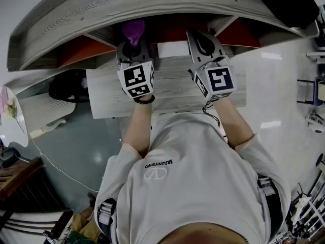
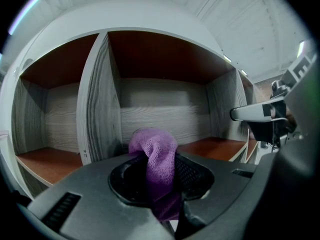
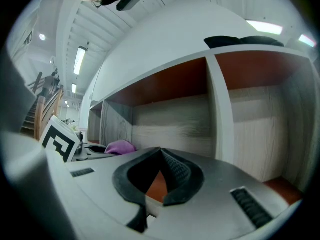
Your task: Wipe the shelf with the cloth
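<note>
In the head view, both grippers reach up-frame into the shelf (image 1: 152,9). The left gripper (image 1: 133,47) carries the purple cloth (image 1: 133,29) at its tip, just inside the centre opening. The right gripper (image 1: 204,43) sits beside it to the right. A grey wood-grain board (image 1: 172,88) lies under both, and glossy pale floor (image 1: 284,85) fills the right of the frame.

In the left gripper view, the left gripper (image 2: 159,156) is clamped on a bunched fold of cloth (image 2: 152,144), which stands up between the jaws. Behind it rises a grey divider (image 2: 97,99), with red-brown boards (image 2: 215,146) at lower left and right. The cloth does not look pressed on any board yet. To wipe well, I would lower the bunch flat onto a board, sweep from the back panel forward and work into the corner by the divider. The pinch should stay firm.

In the right gripper view, the right gripper (image 3: 159,156) has its jaw tips together and holds nothing. The cloth (image 3: 119,146) shows at left centre. Ceiling strip lights (image 3: 79,60) glow at upper left.
</note>
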Available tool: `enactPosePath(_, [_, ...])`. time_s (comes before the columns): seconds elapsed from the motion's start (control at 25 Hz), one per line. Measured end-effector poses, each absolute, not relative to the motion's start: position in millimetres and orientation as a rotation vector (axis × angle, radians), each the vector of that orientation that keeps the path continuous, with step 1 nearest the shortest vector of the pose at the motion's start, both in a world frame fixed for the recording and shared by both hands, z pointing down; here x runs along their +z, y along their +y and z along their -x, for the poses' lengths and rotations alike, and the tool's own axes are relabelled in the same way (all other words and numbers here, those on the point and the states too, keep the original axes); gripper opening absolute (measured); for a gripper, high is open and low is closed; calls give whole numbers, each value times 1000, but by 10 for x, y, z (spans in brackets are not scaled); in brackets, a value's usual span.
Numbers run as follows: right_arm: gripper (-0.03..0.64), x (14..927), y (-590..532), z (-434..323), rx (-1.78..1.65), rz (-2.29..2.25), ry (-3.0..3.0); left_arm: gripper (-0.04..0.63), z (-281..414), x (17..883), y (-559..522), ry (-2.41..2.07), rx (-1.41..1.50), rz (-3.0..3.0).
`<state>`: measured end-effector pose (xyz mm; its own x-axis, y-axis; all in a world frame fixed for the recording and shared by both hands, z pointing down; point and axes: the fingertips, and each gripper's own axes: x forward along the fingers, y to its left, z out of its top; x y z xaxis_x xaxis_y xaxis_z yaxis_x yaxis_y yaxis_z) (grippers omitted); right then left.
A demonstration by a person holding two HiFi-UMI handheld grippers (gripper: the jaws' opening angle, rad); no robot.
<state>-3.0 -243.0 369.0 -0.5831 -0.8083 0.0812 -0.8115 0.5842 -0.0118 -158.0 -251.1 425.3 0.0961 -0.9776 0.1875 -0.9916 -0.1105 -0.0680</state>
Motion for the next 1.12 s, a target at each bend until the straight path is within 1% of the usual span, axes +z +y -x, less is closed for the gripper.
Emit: enactPosePath(1.12, [-2, 3719, -2357, -199, 91, -1387, -2738, 91, 886, 4250, -2538, -1941, 284, -2361])
